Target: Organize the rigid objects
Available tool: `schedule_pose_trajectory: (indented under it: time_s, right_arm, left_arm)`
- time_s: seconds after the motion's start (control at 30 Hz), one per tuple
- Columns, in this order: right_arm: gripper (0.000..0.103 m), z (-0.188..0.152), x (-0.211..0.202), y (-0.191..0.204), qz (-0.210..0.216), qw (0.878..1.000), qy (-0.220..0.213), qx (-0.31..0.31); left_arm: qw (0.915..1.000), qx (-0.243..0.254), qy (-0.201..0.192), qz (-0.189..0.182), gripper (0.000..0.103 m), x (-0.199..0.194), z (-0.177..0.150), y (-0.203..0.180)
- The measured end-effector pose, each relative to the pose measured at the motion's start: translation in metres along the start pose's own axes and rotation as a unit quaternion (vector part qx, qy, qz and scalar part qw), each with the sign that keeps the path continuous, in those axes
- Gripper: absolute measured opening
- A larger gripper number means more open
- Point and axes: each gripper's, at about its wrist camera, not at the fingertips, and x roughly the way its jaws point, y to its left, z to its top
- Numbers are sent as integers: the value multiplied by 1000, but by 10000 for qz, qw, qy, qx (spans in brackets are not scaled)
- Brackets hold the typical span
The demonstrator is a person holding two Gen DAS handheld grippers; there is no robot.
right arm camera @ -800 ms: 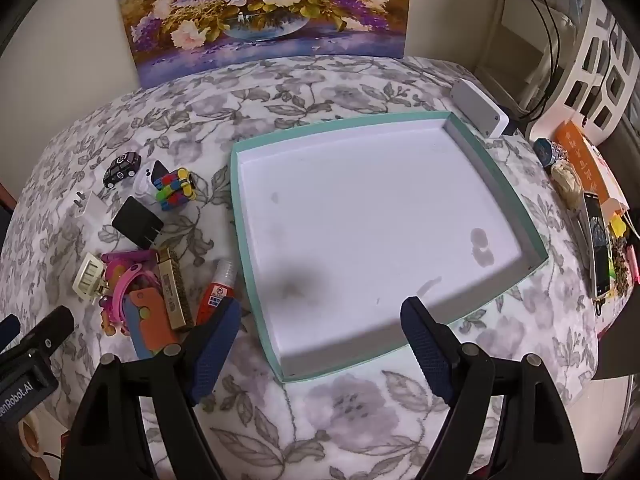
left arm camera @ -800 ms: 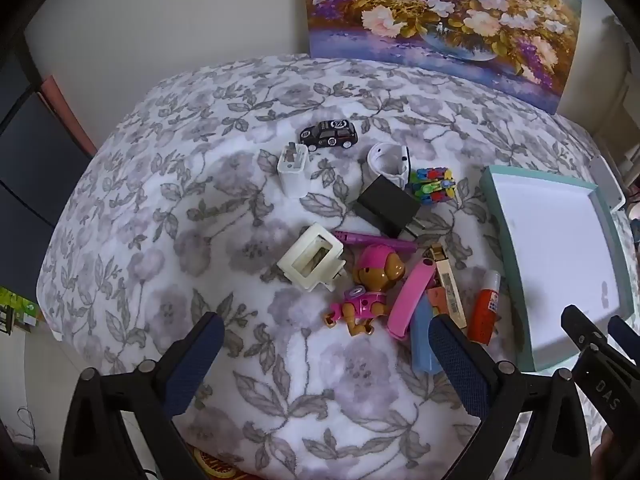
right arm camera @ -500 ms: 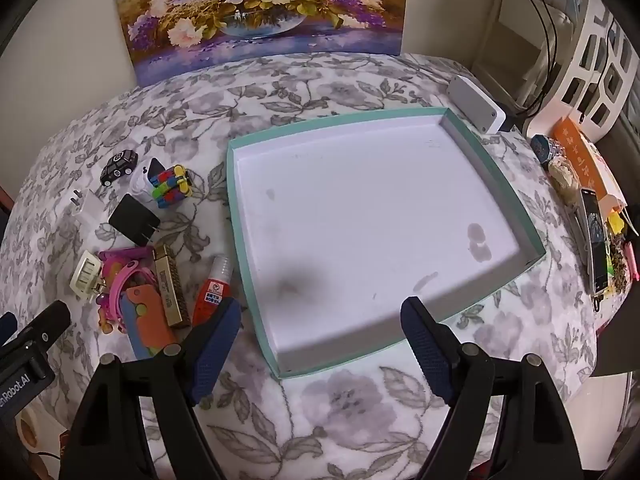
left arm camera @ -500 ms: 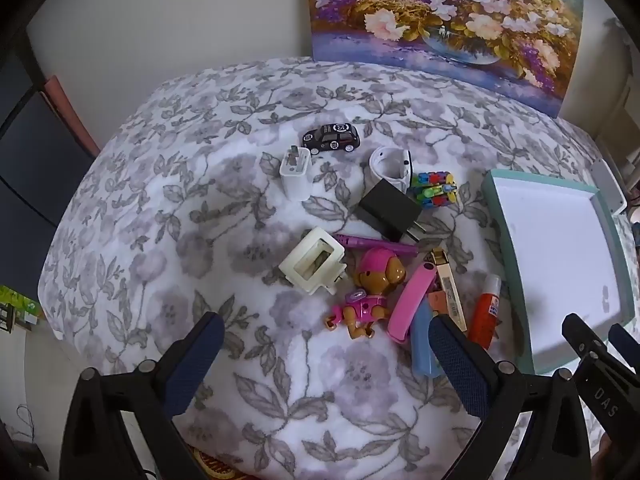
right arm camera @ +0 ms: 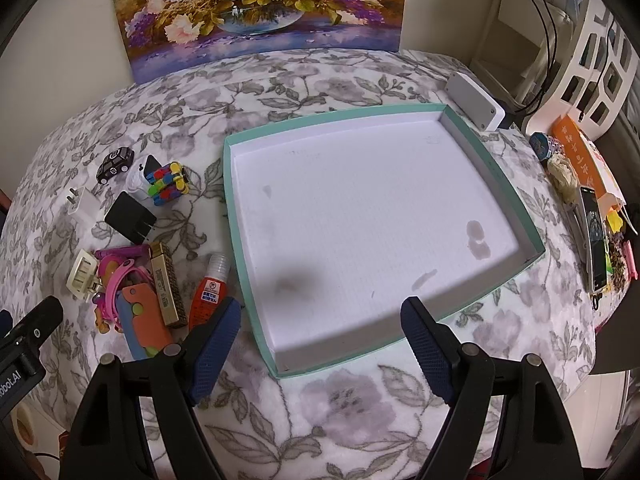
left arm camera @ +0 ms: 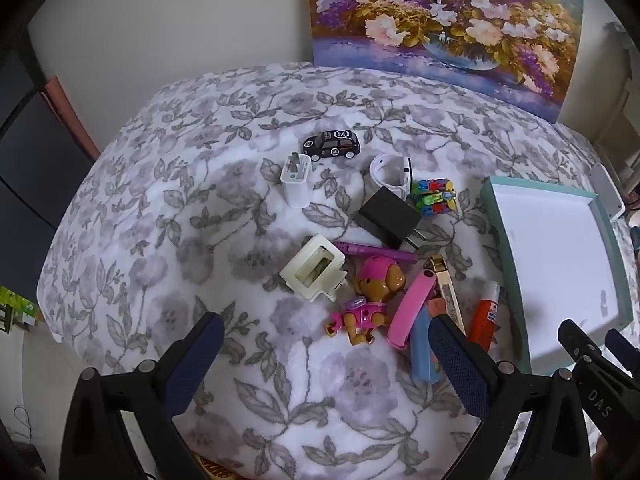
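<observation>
Left wrist view: the left gripper (left arm camera: pixel 324 356) is held wide apart and empty above the near edge of the bed (left arm camera: pixel 168 208). The clutter is seen just beyond its fingers, mid-bed: a dog figure (left arm camera: pixel 370 300), a pink clip (left arm camera: pixel 412 308), a blue case (left arm camera: pixel 424 356) and a glue bottle (left arm camera: pixel 485 318), the last three lying lengthwise away from the gripper. The tray (left arm camera: pixel 502 248) is at the right edge, nothing in it.

Right wrist view: the right gripper (right arm camera: pixel 320 344) is also spread and empty, poised over the tray's (right arm camera: pixel 230 216) near rim. The pile lies to its left; the glue bottle (right arm camera: pixel 209 292) is just beside its left finger, pointing toward the bed's far edge.

Judgement: the left gripper is squarely faced to the pile and better placed for a first pick; carry direction would be rightward to the tray.
</observation>
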Motion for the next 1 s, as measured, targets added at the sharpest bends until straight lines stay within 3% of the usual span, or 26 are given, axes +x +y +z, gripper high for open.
schedule_pose_trajectory:
  time_s: [1.0]
  right_arm:
    - [83,-1,2,2,-31,10000,18,-9]
  left_arm:
    - [9994,-253,243,-31,103,7,0,9]
